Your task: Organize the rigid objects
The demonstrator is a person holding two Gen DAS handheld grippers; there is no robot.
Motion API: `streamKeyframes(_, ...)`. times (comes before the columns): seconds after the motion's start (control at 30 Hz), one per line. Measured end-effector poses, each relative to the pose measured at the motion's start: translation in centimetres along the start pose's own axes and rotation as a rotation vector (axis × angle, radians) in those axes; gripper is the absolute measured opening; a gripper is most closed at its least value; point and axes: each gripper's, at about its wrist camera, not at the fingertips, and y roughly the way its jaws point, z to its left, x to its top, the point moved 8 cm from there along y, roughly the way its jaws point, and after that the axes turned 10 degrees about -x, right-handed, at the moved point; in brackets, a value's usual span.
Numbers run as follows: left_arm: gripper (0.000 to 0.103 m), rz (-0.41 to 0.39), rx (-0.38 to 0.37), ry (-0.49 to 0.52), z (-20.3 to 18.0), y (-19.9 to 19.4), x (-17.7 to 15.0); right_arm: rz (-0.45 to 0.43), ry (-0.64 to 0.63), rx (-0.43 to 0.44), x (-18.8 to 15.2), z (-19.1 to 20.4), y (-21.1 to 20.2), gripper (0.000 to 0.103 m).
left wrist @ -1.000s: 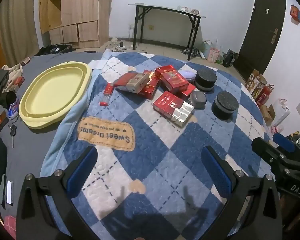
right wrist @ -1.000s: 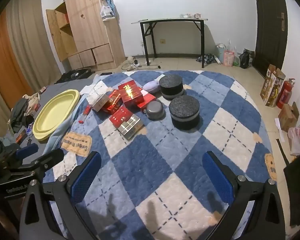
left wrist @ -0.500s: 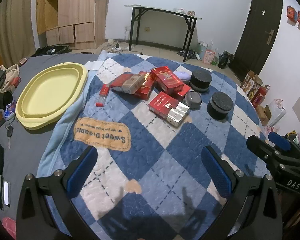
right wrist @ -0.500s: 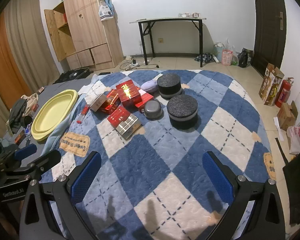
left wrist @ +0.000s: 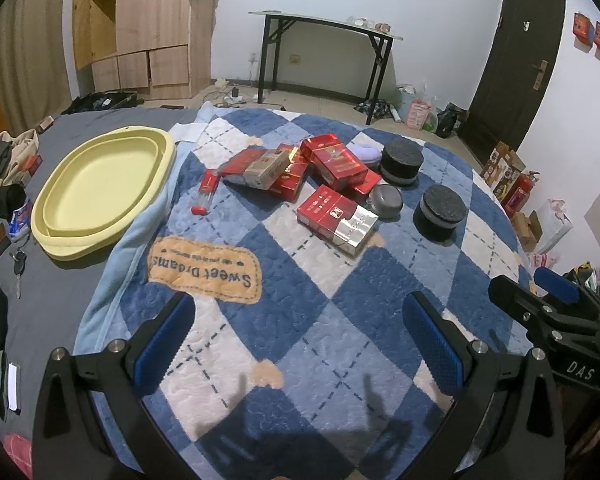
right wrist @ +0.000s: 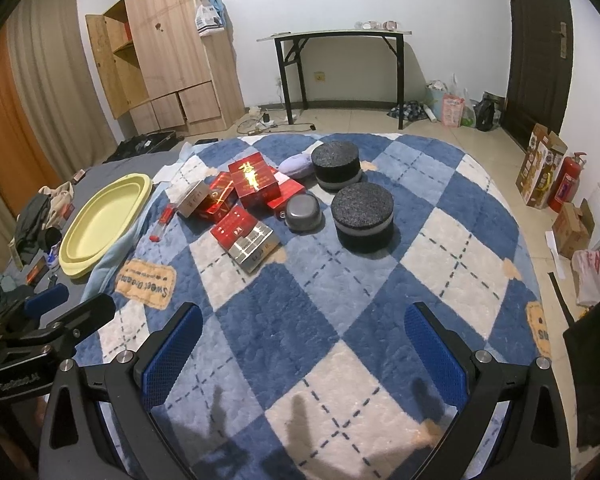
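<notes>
With both the left gripper [left wrist: 296, 340] and right gripper [right wrist: 300, 344] hovering spread and empty over the near blanket [left wrist: 300, 292], the red boxes [left wrist: 332, 160] lie heaped mid-bed, right of the yellow tray [left wrist: 100, 184], so a careless pinch could topple neighbours.

Readable lettering

"Sweet Dreams" is printed, upside down to the camera, on the orange patch [left wrist: 205, 269] of the checked blanket [left wrist: 340, 300]; "DAS" is seen in white on the right gripper [left wrist: 556, 312]; box print cannot be read.
</notes>
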Motion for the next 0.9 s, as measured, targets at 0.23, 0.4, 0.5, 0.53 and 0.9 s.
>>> streamKeyframes(0.23, 0.103, 0.005, 0.007, -0.011, 0.4, 0.1, -0.1, 0.000, 0.000, 0.000, 0.0, 0.0, 0.0, 0.103)
streamKeyframes(0.4, 0.103, 0.023, -0.024, -0.013, 0.2, 0.4, -0.3, 0.009, 0.008, -0.001, -0.2, -0.1, 0.2, 0.103)
streamKeyframes(0.5, 0.103, 0.038, -0.018, -0.006, 0.4, 0.9, 0.0, 0.010, 0.011, -0.009, 0.0, -0.5, 0.4, 0.103)
streamKeyframes(0.53, 0.103, 0.042, -0.016, -0.006, 0.5, 1.1, 0.2, 0.009, 0.016, -0.010, 0.2, -0.7, 0.5, 0.103)
streamKeyframes(0.9, 0.103, 0.097, -0.040, 0.136, 5.1, 6.7, 7.8, 0.050, 0.032, -0.058, 4.6, -4.4, 7.2, 0.103)
